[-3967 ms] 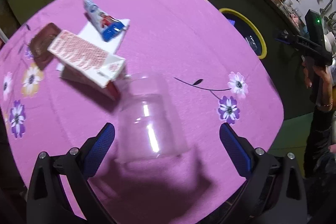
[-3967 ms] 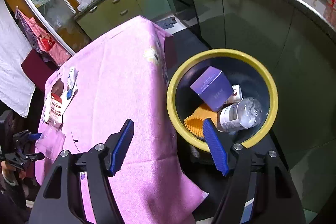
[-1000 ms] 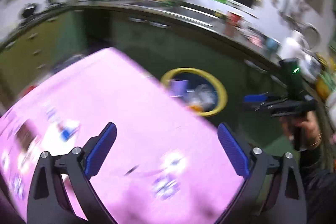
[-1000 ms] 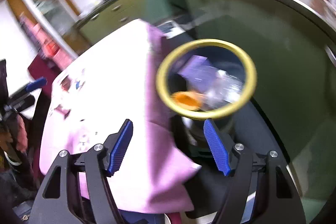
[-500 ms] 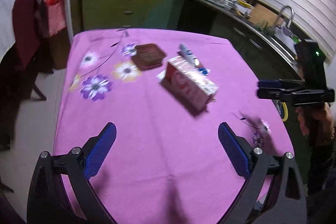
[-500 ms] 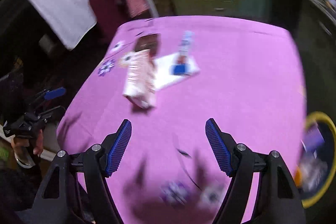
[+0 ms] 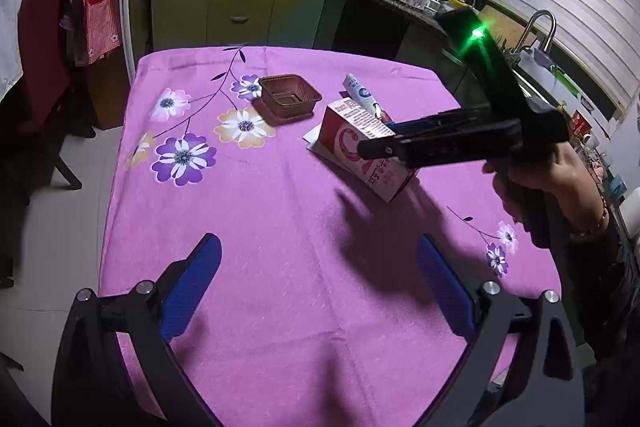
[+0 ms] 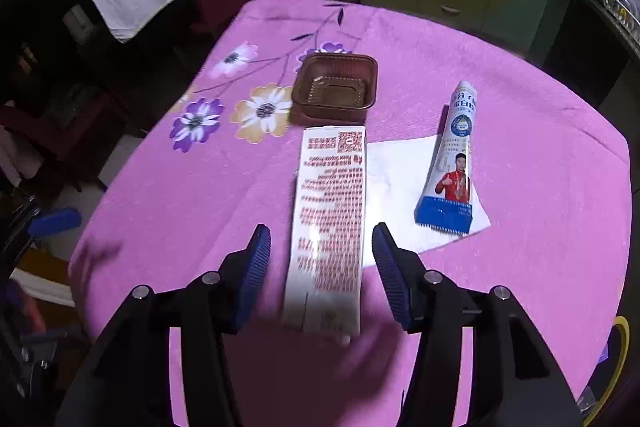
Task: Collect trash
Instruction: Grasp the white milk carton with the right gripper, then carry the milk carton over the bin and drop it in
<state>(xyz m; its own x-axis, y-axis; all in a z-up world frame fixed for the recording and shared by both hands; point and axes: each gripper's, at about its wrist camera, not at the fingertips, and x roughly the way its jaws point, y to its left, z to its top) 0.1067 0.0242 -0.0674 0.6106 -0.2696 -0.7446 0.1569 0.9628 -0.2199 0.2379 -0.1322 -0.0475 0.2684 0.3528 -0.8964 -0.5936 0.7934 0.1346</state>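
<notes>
Both grippers: black frames, blue ribbed pads (image 8: 260,259), silver screws (image 7: 491,286) at the finger joints. Right gripper (image 7: 400,137) has a green LED lit (top of body). Right hand (image 7: 560,179): thin bracelet (image 7: 596,223), dark sleeve (image 7: 612,279).

On surface (image 8: 540,131), pink floral cloth: one red-and-white carton (image 8: 330,219), one toothpaste tube (image 8: 454,163), one brown plastic tray (image 8: 335,89), one white paper napkin (image 8: 396,183). Tools: two, left tool (image 7: 316,287), right tool (image 8: 322,269). One yellow-rimmed bin (image 8: 618,359), edge only.
</notes>
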